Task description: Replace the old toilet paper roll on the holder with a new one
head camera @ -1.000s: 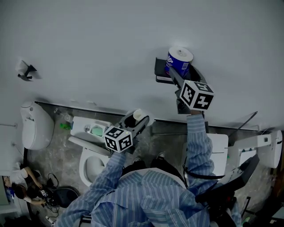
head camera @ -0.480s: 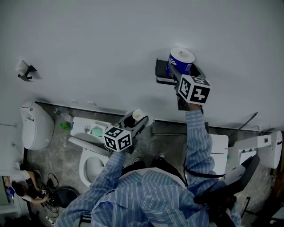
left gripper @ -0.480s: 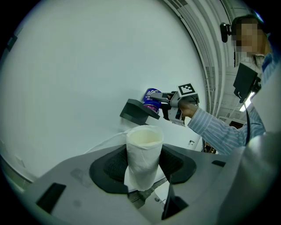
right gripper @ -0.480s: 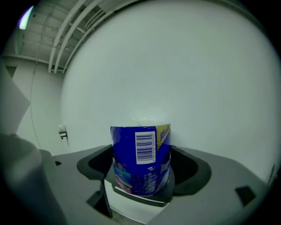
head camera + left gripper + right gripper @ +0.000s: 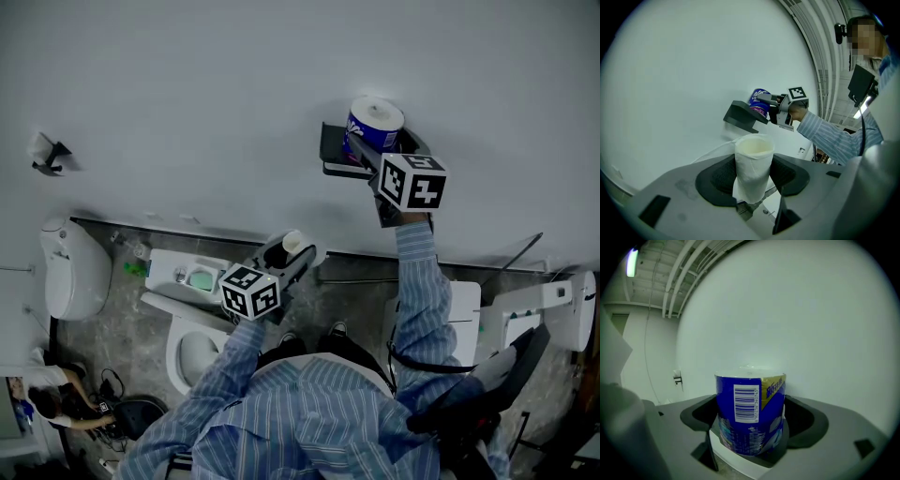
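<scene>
The new roll (image 5: 750,413), still in its blue printed wrapper, stands upright on the top ledge of the wall-mounted holder (image 5: 739,116), toward the ledge's right end. The right gripper (image 5: 375,148) flanks it. Its jaws have just been opening and now stand apart, with the roll between them and, as far as can be judged, bearing on the ledge rather than on the pads. This suggests the ledge serves as a parking place. The left gripper (image 5: 287,251) is held low and well clear of the holder, jaws clamped on the sides of the old roll (image 5: 753,168), a thin white remnant kept upright so that it does not slip out. Obstructions: the right jaws enclose the new roll on both sides, so a sideways withdrawal would probably tip it off the ledge edge. The wrapper is unopened, and the left gripper is occupied. Surroundings: a plain white wall (image 5: 187,84) carrying a small bracket (image 5: 45,150) far to the left, and a toilet (image 5: 192,354) below
</scene>
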Demonstrator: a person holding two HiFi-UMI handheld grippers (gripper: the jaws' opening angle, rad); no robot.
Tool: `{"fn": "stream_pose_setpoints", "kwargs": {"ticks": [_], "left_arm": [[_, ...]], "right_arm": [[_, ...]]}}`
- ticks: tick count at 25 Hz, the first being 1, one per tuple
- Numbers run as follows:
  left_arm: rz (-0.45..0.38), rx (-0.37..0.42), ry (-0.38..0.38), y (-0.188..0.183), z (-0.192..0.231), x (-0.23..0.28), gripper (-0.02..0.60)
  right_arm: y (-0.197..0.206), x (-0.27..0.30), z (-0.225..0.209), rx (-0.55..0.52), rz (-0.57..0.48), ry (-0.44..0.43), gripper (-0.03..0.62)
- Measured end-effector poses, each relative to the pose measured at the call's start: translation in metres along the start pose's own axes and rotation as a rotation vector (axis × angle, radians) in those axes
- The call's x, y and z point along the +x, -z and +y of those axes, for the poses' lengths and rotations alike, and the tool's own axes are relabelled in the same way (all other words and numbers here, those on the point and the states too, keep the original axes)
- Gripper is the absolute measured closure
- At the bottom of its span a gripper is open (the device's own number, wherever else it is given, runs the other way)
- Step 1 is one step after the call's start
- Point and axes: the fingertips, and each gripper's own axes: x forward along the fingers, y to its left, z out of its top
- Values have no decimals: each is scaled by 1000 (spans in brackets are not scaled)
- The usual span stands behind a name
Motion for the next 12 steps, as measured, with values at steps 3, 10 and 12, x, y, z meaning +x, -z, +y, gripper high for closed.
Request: {"fn": "stream_pose_setpoints", "kwargs": {"ticks": [3, 10, 12], "left_arm": [[4, 0, 1, 1, -1, 3, 378], [21, -3, -1, 5, -1, 12, 379], [24, 0, -1, 5, -3, 15, 379]], "right_arm": [[0, 3, 1, -14, 12, -59, 164], [-1, 8, 3, -31, 6, -159, 157], [-2, 8, 4, -40, 2, -152, 157]]}}
